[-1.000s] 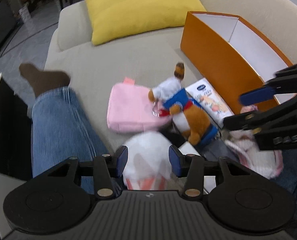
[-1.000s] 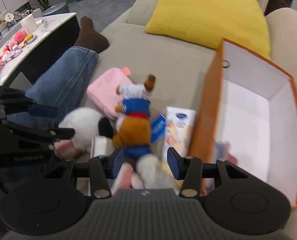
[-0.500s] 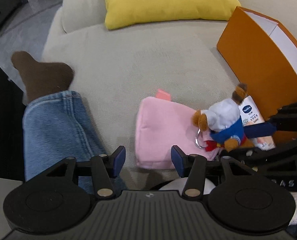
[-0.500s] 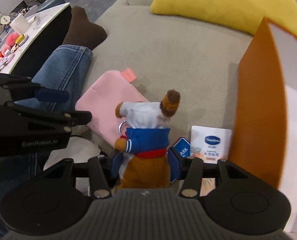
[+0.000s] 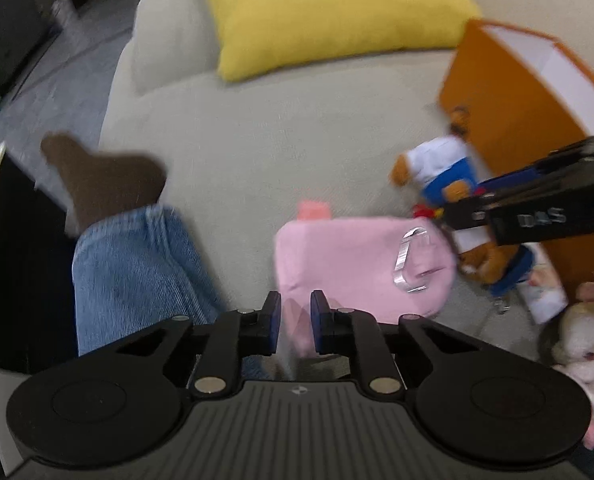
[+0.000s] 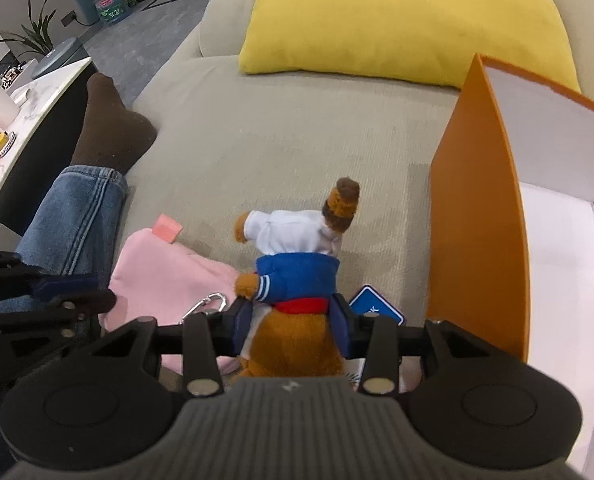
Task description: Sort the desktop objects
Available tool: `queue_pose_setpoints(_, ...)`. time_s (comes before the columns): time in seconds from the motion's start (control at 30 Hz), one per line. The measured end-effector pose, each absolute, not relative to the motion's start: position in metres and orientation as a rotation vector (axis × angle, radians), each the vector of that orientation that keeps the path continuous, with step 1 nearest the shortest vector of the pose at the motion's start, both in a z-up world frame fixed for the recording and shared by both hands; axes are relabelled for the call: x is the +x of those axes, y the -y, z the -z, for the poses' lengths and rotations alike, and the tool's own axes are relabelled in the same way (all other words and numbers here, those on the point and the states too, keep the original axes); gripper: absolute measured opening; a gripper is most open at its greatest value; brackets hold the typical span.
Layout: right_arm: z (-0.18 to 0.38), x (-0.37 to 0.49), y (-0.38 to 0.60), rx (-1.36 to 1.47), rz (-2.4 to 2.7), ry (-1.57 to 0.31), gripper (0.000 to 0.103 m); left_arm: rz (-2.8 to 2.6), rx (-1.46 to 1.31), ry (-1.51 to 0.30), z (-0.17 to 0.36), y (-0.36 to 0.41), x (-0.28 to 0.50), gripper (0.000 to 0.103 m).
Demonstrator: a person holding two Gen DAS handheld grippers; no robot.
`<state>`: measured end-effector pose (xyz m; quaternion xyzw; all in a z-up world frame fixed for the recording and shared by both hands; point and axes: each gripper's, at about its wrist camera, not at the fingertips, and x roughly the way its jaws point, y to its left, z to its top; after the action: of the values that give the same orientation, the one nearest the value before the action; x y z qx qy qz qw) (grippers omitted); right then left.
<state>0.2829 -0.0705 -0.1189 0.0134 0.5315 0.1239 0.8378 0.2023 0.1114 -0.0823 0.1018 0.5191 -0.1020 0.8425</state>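
Note:
My left gripper [image 5: 295,322] is shut on the near corner of a pink pouch [image 5: 361,264], which lies on the beige sofa and carries a silver carabiner [image 5: 411,260]. My right gripper [image 6: 293,326] is shut on a brown plush dog [image 6: 297,276] in a white, blue and red outfit and holds it upright just left of the open orange box [image 6: 477,216]. In the left wrist view the dog [image 5: 441,172] shows at right, partly hidden behind the right gripper. The pink pouch [image 6: 169,276] also shows in the right wrist view, left of the dog.
A yellow cushion [image 6: 409,20] rests on the sofa behind. A leg in jeans [image 5: 133,264] with a brown sock lies at left. A white plush toy [image 5: 581,340] and a lotion box [image 5: 545,292] lie near the orange box [image 5: 509,128]. A cluttered marble table [image 6: 21,104] stands far left.
My left gripper has closed on the corner of the pink pouch. My right gripper has closed on the plush dog and raised it a little beside the orange box.

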Motion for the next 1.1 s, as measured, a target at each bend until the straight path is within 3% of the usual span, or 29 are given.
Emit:
queue_pose_setpoints(0.1,0.110,0.279,0.079,0.057,-0.267,-1.106,0.046,0.325,0.258,-1.066,0.070,-0.093,0.191,0.018)
queue_pose_setpoints(0.23,0.096,0.262,0.090,0.079,-0.282,-1.101,0.046,0.434,0.356,-1.059,0.073,-0.061,0.181,0.027)
queue_pose_setpoints(0.4,0.095,0.249,0.098,0.054,-0.326,-1.139,0.027,0.509,0.444,-1.065,0.088,-0.037,0.180,0.032)
queue_pose_setpoints(0.53,0.097,0.246,0.093,-0.013,-0.368,-1.147,0.025,0.513,0.499,-1.087,0.101,-0.025,0.186,0.049)
queue_pose_setpoints(0.63,0.099,0.246,0.093,-0.044,-0.389,-1.142,0.025,0.480,0.553,-1.084,0.112,-0.017,0.189,0.049)
queue_pose_setpoints(0.7,0.100,0.247,0.094,-0.052,-0.403,-1.142,0.024,0.459,0.555,-1.088,0.118,-0.016,0.192,0.049)
queue_pose_setpoints(0.9,0.100,0.244,0.093,-0.077,-0.430,-1.133,0.025,0.432,0.570,-1.085,0.119,-0.017,0.191,0.035)
queue_pose_setpoints(1.1,0.083,0.231,0.105,-0.065,-0.424,-1.083,0.025,0.382,0.507,-1.031,0.087,-0.032,0.174,0.017)
